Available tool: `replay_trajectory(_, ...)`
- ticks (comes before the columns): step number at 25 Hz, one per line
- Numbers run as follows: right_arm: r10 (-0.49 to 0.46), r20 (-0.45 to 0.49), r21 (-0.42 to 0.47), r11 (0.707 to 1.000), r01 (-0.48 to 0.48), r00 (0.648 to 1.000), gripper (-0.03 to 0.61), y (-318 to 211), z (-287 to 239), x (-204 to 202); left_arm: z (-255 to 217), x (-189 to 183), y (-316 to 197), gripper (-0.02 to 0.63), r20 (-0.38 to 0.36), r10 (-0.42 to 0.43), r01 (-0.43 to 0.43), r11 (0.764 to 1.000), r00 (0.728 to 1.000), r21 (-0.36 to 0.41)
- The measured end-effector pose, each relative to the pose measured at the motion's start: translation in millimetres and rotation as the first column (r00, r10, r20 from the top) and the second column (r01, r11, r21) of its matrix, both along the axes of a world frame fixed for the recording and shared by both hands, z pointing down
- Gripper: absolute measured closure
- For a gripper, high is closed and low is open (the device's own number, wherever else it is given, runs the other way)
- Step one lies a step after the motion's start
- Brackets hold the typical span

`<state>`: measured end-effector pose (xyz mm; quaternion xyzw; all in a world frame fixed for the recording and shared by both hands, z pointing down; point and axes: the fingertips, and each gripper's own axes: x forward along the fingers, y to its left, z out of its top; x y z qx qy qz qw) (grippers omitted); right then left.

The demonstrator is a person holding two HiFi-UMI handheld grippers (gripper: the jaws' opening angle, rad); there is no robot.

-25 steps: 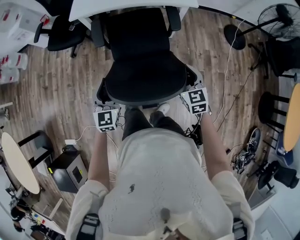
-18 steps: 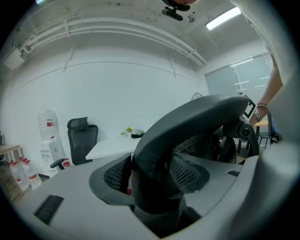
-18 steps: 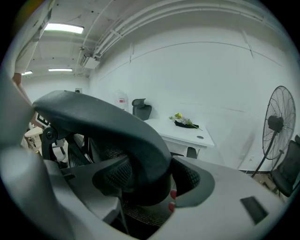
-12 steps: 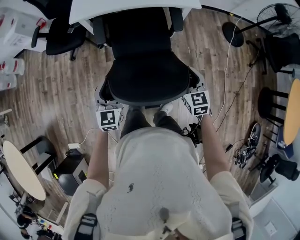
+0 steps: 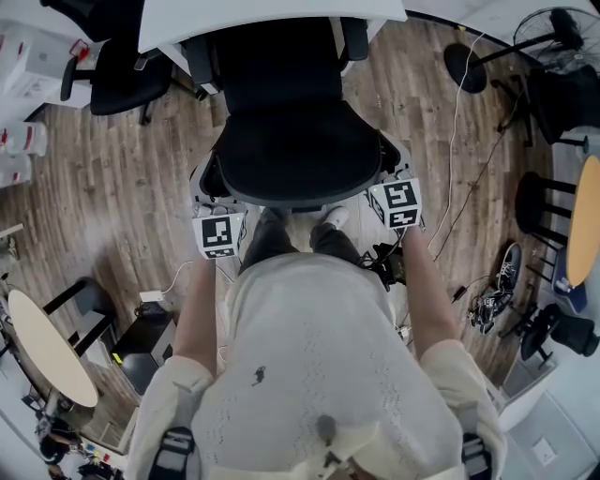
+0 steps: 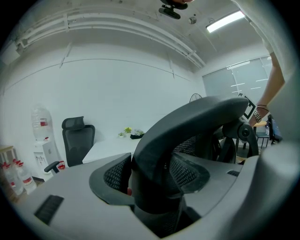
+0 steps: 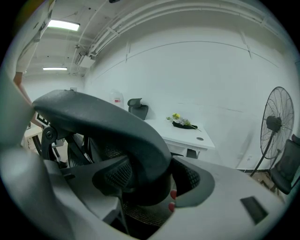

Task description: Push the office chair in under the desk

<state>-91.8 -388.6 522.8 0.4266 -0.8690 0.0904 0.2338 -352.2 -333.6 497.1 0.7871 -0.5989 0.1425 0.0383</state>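
Chair: black mesh office chair [image 5: 295, 141], partly under near edge of white desk [image 5: 253, 19].
Left gripper [image 6: 154, 176]: closed onto backrest rim [image 6: 197, 117].
Right gripper [image 7: 147, 180]: closed onto the same rim.
Risk: an uneven push could swivel the chair; armrests [image 5: 351, 37] might catch the desk edge.

The office chair [image 5: 292, 141] is black, with a mesh back bounded by a curved dark rim, and an armrest on each side. It stands upright, facing the desk [image 5: 262, 17], with its back toward the person. The front of the seat and the armrest tips pass under the desk's near edge; the back and the rear of the seat remain outside it. The desk has a plain white top and lies along the upper edge of the head view. The left gripper [image 6: 150, 185] and right gripper [image 7: 150, 187] are each clamped on the back's rim, one on either side.
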Motion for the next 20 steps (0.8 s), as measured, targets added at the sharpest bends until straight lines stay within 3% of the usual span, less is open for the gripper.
replay_trajectory(20, 0.028, -0.001, 0.006, 1.000, -0.028, 1.000, 0.301, -49, 3, -44, 3, -44, -55, 0.336, -0.009, 0.027, -0.027, 1.000, 1.000, -0.002)
